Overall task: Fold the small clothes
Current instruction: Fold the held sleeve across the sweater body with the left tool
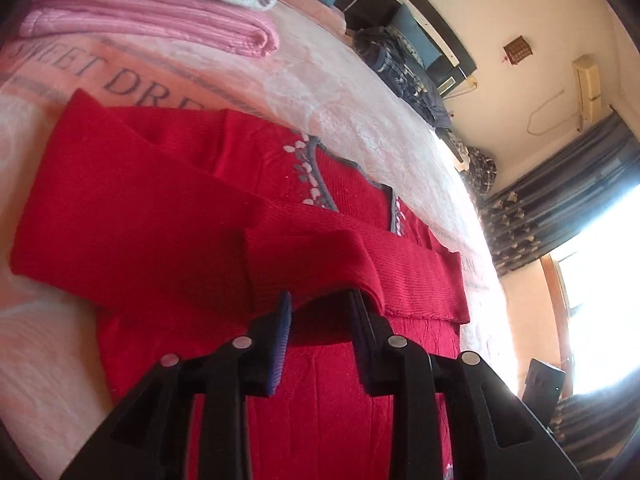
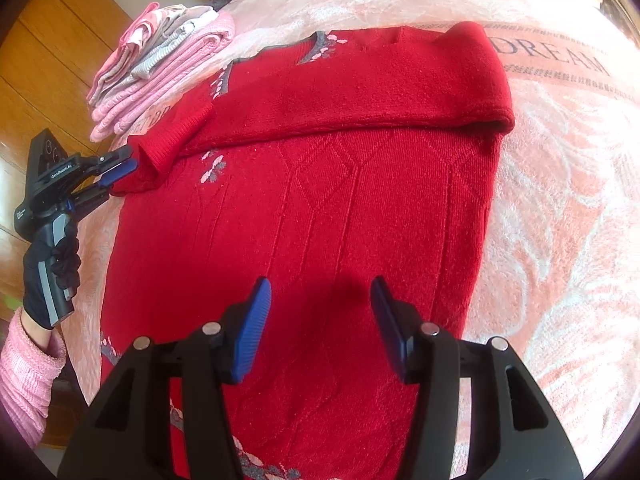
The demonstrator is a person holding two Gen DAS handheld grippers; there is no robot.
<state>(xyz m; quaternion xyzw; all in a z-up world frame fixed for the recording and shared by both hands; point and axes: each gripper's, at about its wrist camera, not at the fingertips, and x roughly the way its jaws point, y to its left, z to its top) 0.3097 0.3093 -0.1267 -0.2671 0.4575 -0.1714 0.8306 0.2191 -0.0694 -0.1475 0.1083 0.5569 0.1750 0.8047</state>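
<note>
Blue-padded fingers (image 2: 252, 332) of the right gripper (image 2: 320, 320) stand wide apart above the lower body of the red sweater (image 2: 320, 208), with open blanket to its right. At the sweater's left edge the left gripper (image 2: 120, 168), held in a gloved hand (image 2: 48, 272), has its fingers parted around the cuff (image 1: 320, 264) of a sleeve folded across the chest. Folded pink clothes (image 2: 160, 68) sit far left on the pink blanket (image 2: 560, 200).

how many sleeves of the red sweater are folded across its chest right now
2. One sleeve lies across the chest from the right; the other sleeve's cuff sits by the open left gripper.
</note>
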